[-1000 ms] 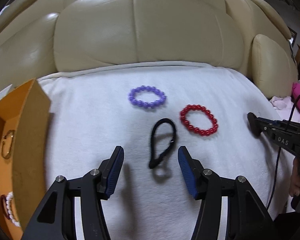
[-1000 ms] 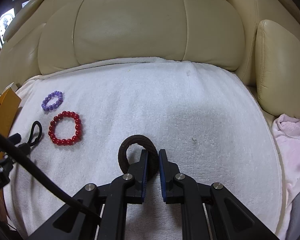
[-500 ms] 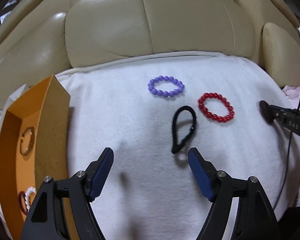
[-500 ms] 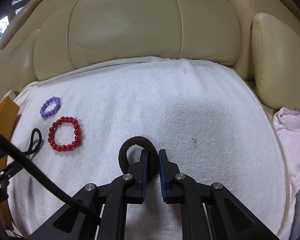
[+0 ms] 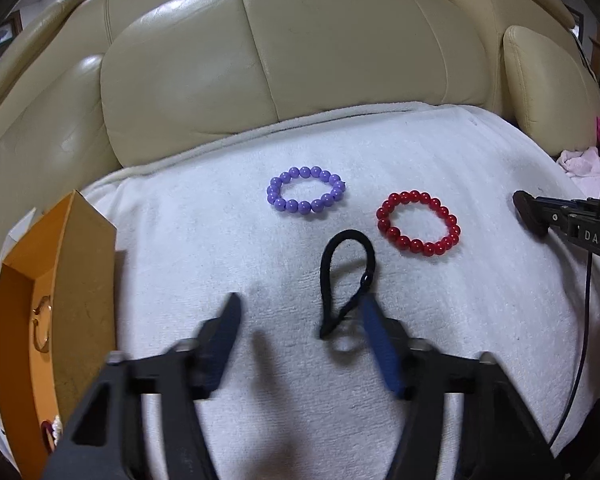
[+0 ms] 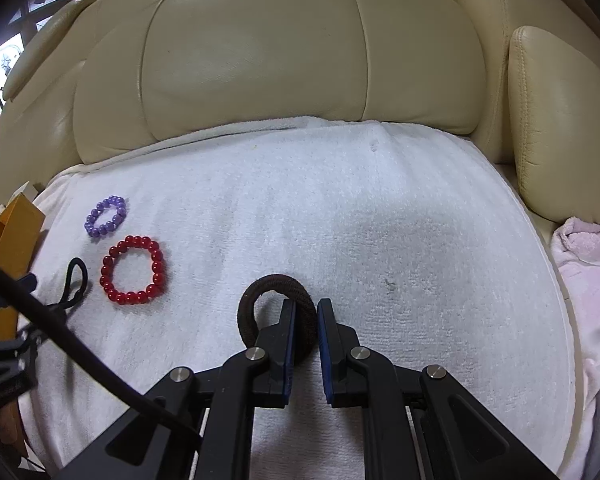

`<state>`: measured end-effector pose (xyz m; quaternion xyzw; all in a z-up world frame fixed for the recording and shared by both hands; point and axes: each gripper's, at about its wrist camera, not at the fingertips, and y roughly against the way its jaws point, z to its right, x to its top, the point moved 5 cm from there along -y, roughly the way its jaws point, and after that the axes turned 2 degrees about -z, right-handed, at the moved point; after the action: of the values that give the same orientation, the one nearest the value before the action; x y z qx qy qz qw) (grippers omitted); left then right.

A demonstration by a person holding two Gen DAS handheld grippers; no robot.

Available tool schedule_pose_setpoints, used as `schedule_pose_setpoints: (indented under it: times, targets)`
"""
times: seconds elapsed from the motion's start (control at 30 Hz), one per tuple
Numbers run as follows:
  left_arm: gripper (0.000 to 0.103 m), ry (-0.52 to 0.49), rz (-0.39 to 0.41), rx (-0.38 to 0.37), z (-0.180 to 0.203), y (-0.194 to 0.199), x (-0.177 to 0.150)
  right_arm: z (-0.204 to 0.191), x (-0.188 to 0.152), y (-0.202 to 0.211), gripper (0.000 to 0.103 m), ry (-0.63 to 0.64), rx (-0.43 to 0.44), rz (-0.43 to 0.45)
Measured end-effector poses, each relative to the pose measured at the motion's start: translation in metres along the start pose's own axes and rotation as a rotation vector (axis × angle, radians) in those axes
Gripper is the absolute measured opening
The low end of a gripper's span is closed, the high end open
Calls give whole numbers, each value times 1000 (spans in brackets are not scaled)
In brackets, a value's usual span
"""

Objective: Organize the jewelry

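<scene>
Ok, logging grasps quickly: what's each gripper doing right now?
Left gripper: open, holding nothing, by the black hair tie.
Right gripper: closed on the brown hair tie.

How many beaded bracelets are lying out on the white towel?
2. The purple bracelet lies nearer the sofa back, the red bracelet to its right. The orange box holds more pieces, partly hidden.

Home: cream leather sofa (image 6: 300, 60), towel (image 6: 340, 208)
</scene>
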<state>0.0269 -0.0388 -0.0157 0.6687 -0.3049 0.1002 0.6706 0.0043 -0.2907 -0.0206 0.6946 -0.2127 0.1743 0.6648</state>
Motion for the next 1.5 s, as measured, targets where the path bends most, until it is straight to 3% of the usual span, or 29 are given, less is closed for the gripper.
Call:
schedule_pose_setpoints:
  times: [0.07,0.23,0.83,1.17,1.5]
  targets:
    - [28,12,2,-27,0,-1,-1,-1,-1,2,12,8,-4,5]
    - [11,-8,33,-23,4,3,0,-8,-2,6,11,8,-4,16]
    - [9,31,121,-9,-5,34,2,-42,7,25,11,26,56,83]
    - [9,32,160,66,-7,54,-2,-59,3,28,11,53,84,97]
    - [9,57,236,88,-9,80,-1,-81,5,41,11,73,137,160]
